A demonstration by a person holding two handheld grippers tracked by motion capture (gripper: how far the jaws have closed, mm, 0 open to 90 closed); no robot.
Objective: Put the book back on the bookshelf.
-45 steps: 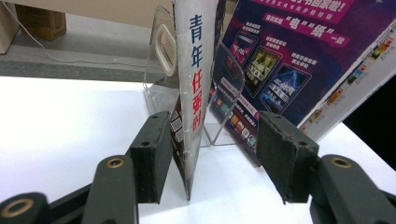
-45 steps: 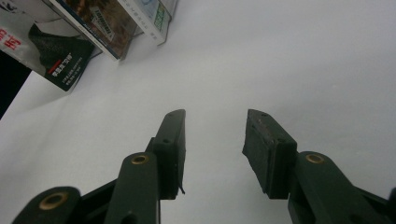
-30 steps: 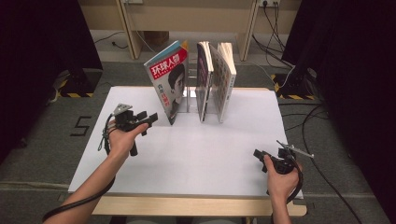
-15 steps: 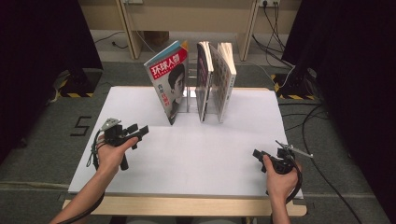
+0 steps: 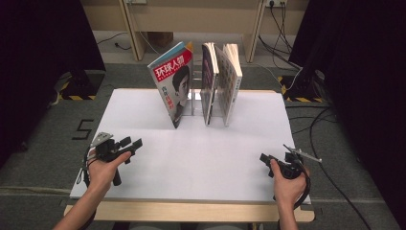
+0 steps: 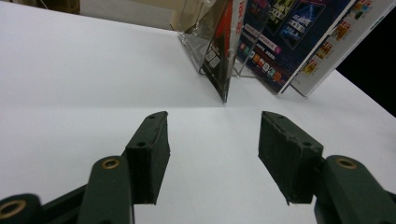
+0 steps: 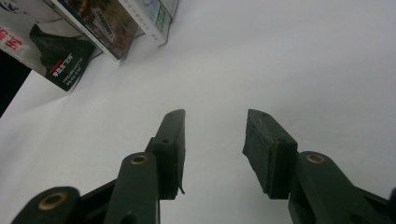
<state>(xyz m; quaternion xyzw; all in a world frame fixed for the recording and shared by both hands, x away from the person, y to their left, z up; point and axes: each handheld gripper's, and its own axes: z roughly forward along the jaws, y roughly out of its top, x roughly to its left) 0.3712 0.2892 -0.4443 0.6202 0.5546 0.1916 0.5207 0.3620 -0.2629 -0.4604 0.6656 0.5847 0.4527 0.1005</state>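
Three magazines stand in a clear rack (image 5: 197, 101) at the back middle of the white table (image 5: 206, 158). The left one, a red-topped magazine (image 5: 173, 84) with a portrait cover, leans to the left; its edge shows as (image 6: 224, 46) and its cover as (image 7: 42, 42). Two more magazines (image 5: 221, 81) stand upright to its right. My left gripper (image 5: 134, 143) hovers open near the table's front left, jaws apart with bare table between them (image 6: 212, 140). My right gripper (image 5: 265, 158) rests open at the front right, nothing between its jaws (image 7: 214, 135).
The table's front edge has a wooden lip (image 5: 191, 211). Cables (image 5: 330, 129) trail on the grey floor to the right. A floor mark "5" (image 5: 82, 128) lies left of the table. Wooden furniture legs (image 5: 131, 28) stand behind.
My left gripper has drawn back from beside the leaning magazine toward the front left corner and sunk lower. The right gripper has stayed put.
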